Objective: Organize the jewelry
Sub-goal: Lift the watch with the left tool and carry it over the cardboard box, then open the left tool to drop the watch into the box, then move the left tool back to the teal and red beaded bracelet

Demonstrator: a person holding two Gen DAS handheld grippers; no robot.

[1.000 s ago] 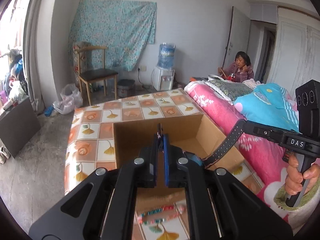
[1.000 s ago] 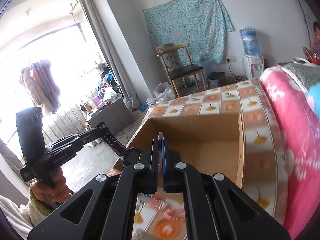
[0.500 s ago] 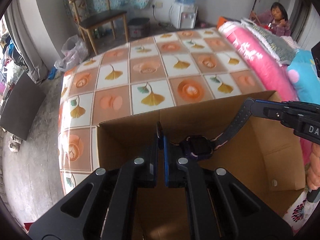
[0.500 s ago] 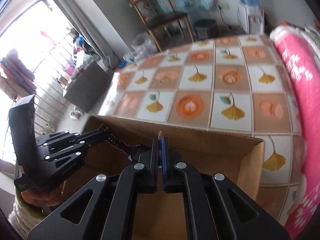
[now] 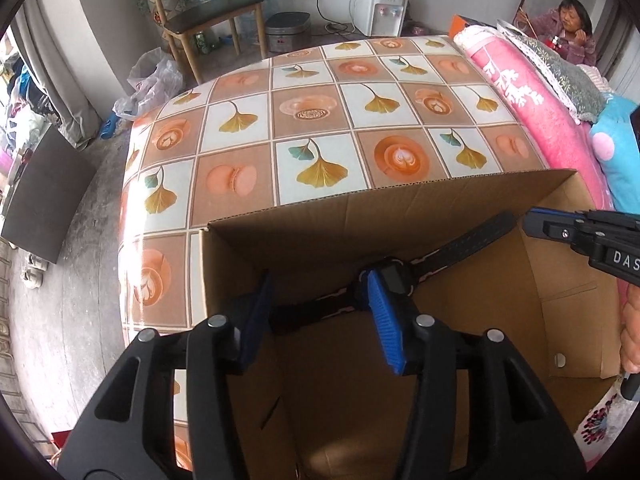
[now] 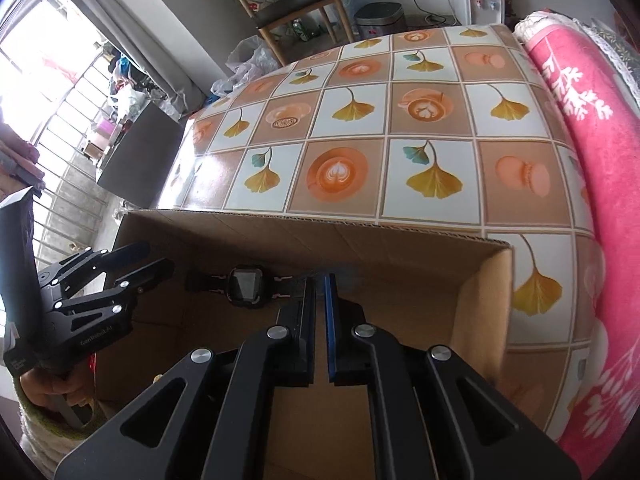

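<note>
Surface (image 5: 320, 120): tiled oilcloth with leaf and coffee prints, carrying an open cardboard box (image 5: 400, 208) at its near edge; bed beyond to the right, chair and water dispenser by the far wall. Item: wristwatch (image 6: 245, 283), inside the box along its far wall, strap stretched out to both sides; judged light, case rigid, strap limp and floppy, best taken by the strap close to the case. Left tongs (image 5: 316, 316): tilted steeply down into the box, jaws just opened and spread, the strap between them but unpressed; right tongs (image 6: 319, 320): likewise tilted down, pressed together on the other strap end.
</note>
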